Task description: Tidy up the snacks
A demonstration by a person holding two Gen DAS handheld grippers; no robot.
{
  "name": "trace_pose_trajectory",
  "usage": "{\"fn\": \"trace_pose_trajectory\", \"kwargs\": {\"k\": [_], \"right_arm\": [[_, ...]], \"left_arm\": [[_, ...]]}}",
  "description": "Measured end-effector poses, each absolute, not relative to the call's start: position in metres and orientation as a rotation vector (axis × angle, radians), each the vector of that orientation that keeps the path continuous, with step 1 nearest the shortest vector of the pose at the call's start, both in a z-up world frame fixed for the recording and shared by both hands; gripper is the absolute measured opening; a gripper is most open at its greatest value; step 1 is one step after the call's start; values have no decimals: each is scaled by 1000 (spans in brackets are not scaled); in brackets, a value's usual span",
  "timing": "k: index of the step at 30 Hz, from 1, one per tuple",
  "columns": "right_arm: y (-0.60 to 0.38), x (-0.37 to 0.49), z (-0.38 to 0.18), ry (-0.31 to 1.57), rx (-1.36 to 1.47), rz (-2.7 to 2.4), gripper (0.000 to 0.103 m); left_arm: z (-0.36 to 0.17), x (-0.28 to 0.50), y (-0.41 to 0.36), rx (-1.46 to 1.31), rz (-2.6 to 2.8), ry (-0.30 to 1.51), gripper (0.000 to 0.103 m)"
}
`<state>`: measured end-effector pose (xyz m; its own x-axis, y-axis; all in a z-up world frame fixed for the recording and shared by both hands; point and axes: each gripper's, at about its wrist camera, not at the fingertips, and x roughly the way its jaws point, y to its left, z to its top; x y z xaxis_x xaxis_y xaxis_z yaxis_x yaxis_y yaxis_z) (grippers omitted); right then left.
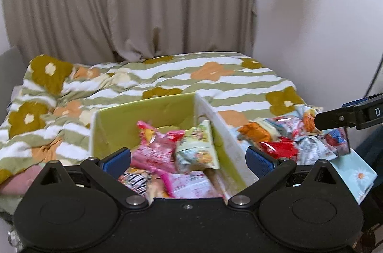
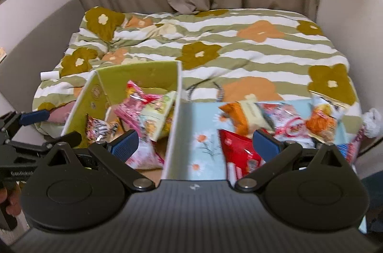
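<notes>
Box [image 2: 138,75] on the bed [image 2: 239,49], snack packets [image 2: 153,109] inside, more snacks [image 2: 275,123] right of it

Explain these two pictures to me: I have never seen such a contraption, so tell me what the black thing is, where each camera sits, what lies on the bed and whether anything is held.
The black thing is a hand-held two-finger gripper; a person carries one in each hand. Each picture comes from a camera on one gripper, looking forward along its blue-padded fingers. The first shows the left gripper, the second the right gripper. Both stand open and hold nothing.

On the flowered bedspread sits a green-lined box already holding several snack packets, among them a pink packet. Beside it, on a light blue flowered sheet, lies a loose pile of snack packets, including a red packet.
</notes>
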<state>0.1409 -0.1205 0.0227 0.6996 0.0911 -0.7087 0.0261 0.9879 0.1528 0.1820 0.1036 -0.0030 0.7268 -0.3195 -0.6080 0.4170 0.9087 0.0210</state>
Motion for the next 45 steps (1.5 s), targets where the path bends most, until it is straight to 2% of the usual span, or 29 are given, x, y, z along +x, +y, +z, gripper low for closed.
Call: {"fn": "trace_pose_trajectory", "kwargs": {"k": [12,21,33,41,45], "right_arm": [[-179,95,-15,910,180,-10,103],[-210,80,-63,1019,246,-51,103],[-235,83,-118,1145,419,-39,103],[-231,89,-144,1229,455,20,103],[-227,92,-153,1260,463,43,103]], "left_arm": [[-12,165,19,367,-670,626,103],[-60,170,-50,607,-906,729,102],[-137,176,-103,948,-1110,918,94],[-174,189,-119,1061,-1101,1076,82],[-185,196,-125,1063,-1082,1141,79]]}}
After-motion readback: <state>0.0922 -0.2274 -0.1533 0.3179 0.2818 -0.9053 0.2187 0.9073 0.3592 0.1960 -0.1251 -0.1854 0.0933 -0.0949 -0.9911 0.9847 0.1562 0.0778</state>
